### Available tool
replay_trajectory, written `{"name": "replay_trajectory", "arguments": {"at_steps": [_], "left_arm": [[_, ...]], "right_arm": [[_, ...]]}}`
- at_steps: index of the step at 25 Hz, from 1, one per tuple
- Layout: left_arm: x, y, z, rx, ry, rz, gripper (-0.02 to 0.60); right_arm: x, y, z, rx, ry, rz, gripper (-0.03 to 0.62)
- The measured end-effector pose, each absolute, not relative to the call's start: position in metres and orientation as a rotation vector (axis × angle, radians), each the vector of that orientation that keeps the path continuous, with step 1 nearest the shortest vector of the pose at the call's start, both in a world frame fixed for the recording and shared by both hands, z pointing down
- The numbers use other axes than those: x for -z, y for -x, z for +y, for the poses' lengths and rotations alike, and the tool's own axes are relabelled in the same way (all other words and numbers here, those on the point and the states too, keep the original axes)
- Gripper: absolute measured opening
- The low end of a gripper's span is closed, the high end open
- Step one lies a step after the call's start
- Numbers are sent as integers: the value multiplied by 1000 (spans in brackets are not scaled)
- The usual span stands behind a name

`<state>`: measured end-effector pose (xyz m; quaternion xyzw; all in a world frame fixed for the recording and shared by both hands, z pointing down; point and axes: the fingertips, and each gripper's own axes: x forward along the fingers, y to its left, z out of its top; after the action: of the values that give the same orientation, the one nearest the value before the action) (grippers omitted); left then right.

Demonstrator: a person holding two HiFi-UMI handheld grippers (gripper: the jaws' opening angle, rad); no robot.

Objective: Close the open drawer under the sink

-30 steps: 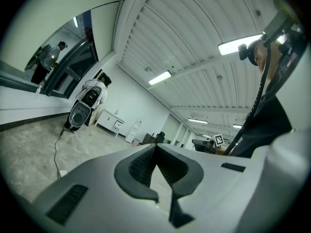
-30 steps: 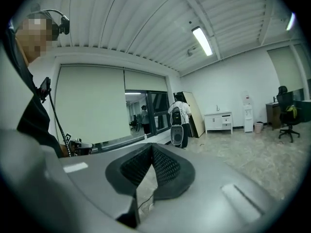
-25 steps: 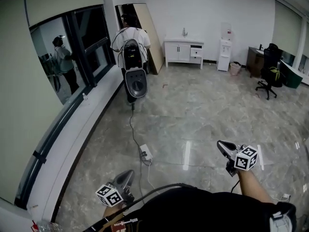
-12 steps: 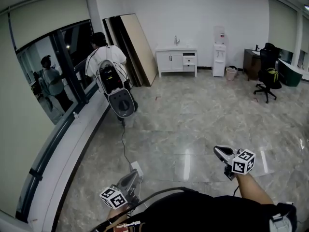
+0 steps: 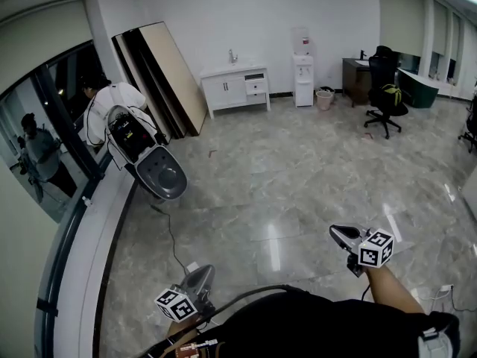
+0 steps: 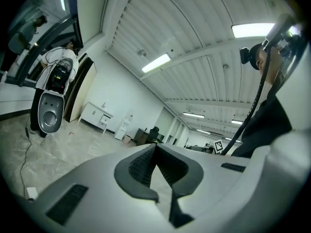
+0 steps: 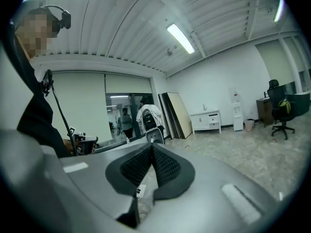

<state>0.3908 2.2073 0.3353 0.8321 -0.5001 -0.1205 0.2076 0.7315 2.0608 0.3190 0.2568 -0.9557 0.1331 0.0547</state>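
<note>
A white sink cabinet (image 5: 235, 89) stands against the far wall, far across the room, with one drawer (image 5: 256, 86) at its right side slightly pulled out. It also shows small in the left gripper view as the cabinet (image 6: 97, 116) and in the right gripper view as the cabinet (image 7: 206, 121). My left gripper (image 5: 203, 277) is low at the left, close to my body, jaws shut and empty. My right gripper (image 5: 337, 233) is held out at the lower right, jaws shut with nothing between them (image 7: 151, 149).
A person in white with a backpack (image 5: 113, 103) bends over a grey machine (image 5: 156, 171) by the window ledge. Boards (image 5: 168, 73) lean on the wall left of the cabinet. A water dispenser (image 5: 302, 67), bin (image 5: 324, 98) and office chair (image 5: 385, 95) stand right. A cable and power strip (image 5: 191, 268) lie on the floor.
The view has swung left, so the cabinet, person and machine slid rightward in the picture and look a little nearer. Both grippers keep their places in the head view, still shut.
</note>
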Motion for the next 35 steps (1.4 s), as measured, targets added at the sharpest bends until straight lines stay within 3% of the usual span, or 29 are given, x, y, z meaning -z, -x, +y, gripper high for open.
{"name": "replay_trajectory", "arguments": {"at_steps": [5,16,29,35], "left_arm": [[-339,-346,2130,367,-2370,-1254,0],[-333,-211,2020,332,-2439,-1125,0],[-350,-183,1911,336,-2405,-1133,0],[-329,-181,1833,350,-2390,-1301,0]], "right_arm": [[-310,-700,2012,-400,-965,-2860,2],[-283,-552,1933,-302,-1019,-2834,2],[-308,-522,1807,-398,-1002,-2836,3],[-304,-517,1696,-385,-875,-2901,3]]}}
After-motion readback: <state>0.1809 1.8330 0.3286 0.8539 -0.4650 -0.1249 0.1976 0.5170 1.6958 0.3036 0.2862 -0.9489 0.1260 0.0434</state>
